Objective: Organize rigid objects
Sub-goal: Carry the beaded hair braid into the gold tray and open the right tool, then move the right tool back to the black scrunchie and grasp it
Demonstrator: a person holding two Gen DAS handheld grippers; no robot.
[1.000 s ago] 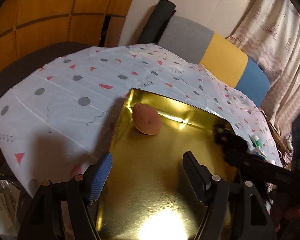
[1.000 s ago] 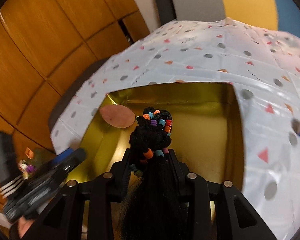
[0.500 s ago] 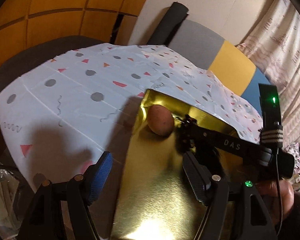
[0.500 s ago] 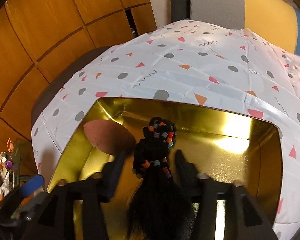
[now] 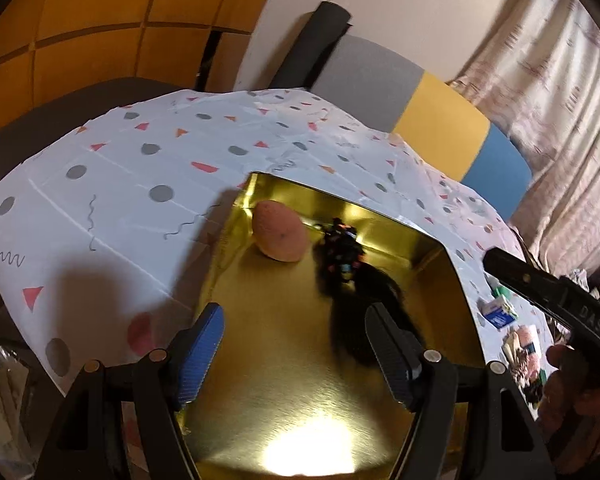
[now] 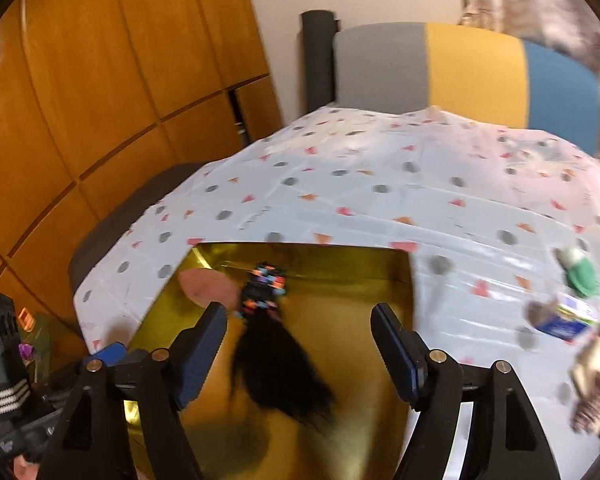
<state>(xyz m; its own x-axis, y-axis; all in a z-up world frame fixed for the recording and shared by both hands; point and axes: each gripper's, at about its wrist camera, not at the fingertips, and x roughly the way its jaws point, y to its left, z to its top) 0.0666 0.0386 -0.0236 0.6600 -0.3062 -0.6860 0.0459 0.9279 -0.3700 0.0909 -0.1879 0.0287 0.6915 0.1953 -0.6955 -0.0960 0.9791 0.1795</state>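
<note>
A gold tray (image 5: 284, 392) lies on the patterned tablecloth (image 5: 112, 184). In it are an orange-brown egg-shaped object (image 5: 278, 236) at the far left corner and a black hair piece with coloured beads (image 5: 342, 258) beside it. My left gripper (image 5: 294, 342) is open and empty above the tray's near part. In the right wrist view my right gripper (image 6: 298, 342) is open and empty above the tray (image 6: 364, 340); the hair piece (image 6: 266, 344) lies loose below it, next to the egg-shaped object (image 6: 206, 290).
Small items lie on the cloth right of the tray: a green-capped thing (image 6: 578, 272), a blue-white box (image 6: 564, 320) and more clutter (image 5: 524, 344). A grey, yellow and blue chair back (image 5: 420, 108) stands behind the table. Wood panels (image 6: 100, 100) are at the left.
My right gripper has opened, let go of the beaded hair piece in the tray and drawn back. The left gripper has stayed open over the tray's near part.
</note>
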